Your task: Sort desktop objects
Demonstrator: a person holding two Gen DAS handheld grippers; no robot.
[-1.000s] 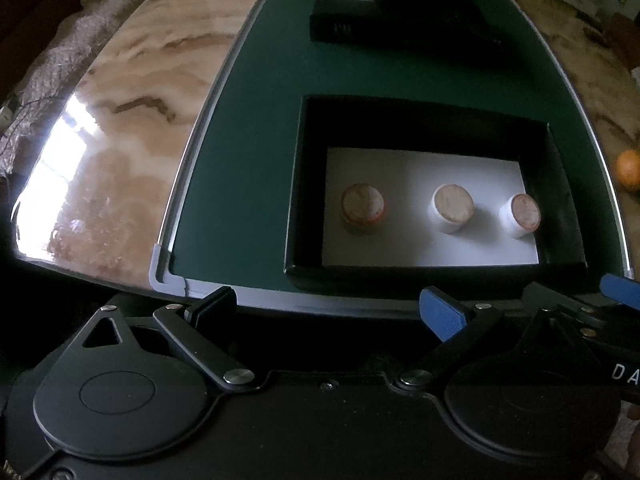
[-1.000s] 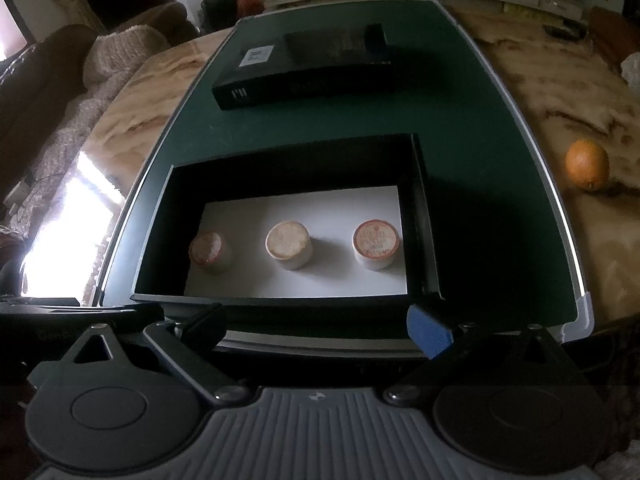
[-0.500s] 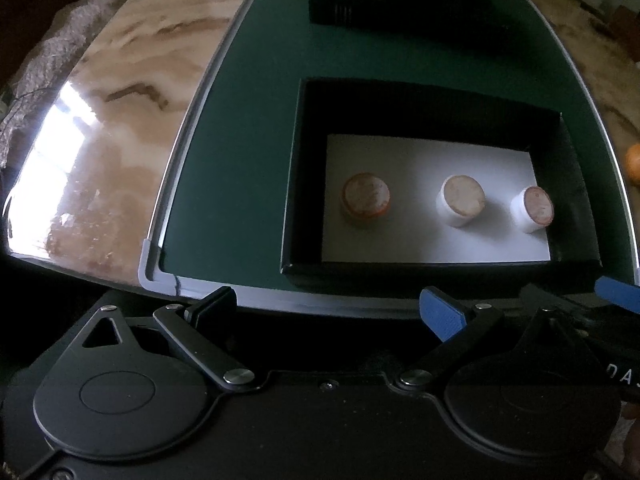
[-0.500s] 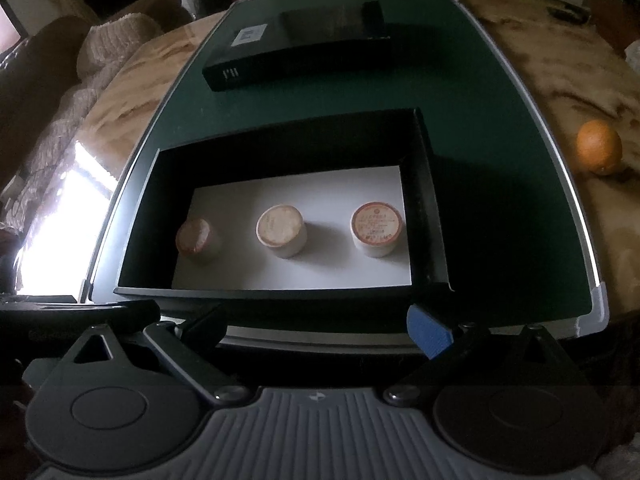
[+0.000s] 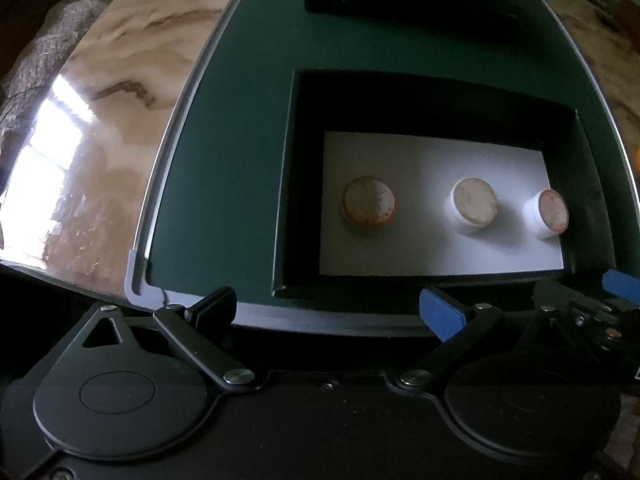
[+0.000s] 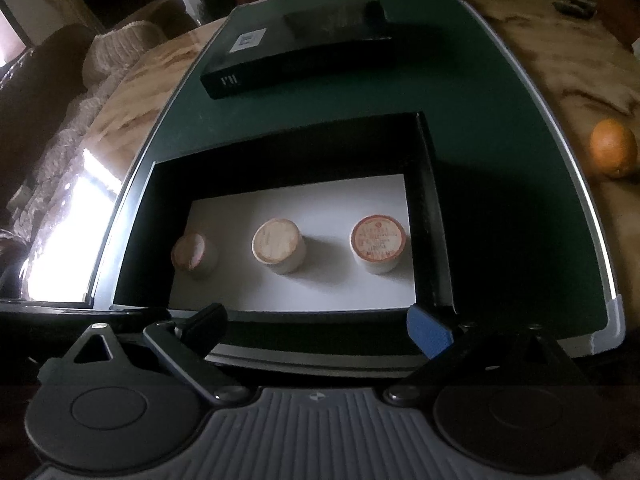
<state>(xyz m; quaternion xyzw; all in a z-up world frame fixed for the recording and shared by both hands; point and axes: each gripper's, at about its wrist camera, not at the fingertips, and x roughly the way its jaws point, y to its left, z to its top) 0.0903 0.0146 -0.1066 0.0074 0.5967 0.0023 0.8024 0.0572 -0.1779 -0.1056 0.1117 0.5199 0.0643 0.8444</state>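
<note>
Both grippers sit at the near edge of the dark green desk mat (image 6: pixel 492 152), fingers spread wide, nothing between them. Left gripper (image 5: pixel 328 310): black finger on its left, blue-padded finger on its right. Right gripper (image 6: pixel 320 328): same layout, tips over the near wall of the open black rectangular box (image 6: pixel 432 216).

The box sits on the mat, long axis running left-right across both views, white sheet lining its floor (image 6: pixel 320 204). Three small white round jars stand upright in a row along that axis, well apart from each other, lids facing up:
- left jar with orange-rimmed lid (image 5: pixel 368 202), nearest the box's left wall; partly shadowed in the right wrist view
- middle jar with pale beige lid (image 6: pixel 278 242)
- right jar with red-printed lid (image 6: pixel 378 240), just beside the box's right wall

Print on the lids is too small to read.

Behind the open box, a flat closed black box with a white label (image 6: pixel 300 52) lies on the mat, long axis roughly left-right, skewed a bit in the right wrist view.

The mat lies on a glossy brown-veined marble tabletop (image 5: pixel 104 112). A round orange fruit (image 6: pixel 614 152) rests on the marble off the mat's right edge.
</note>
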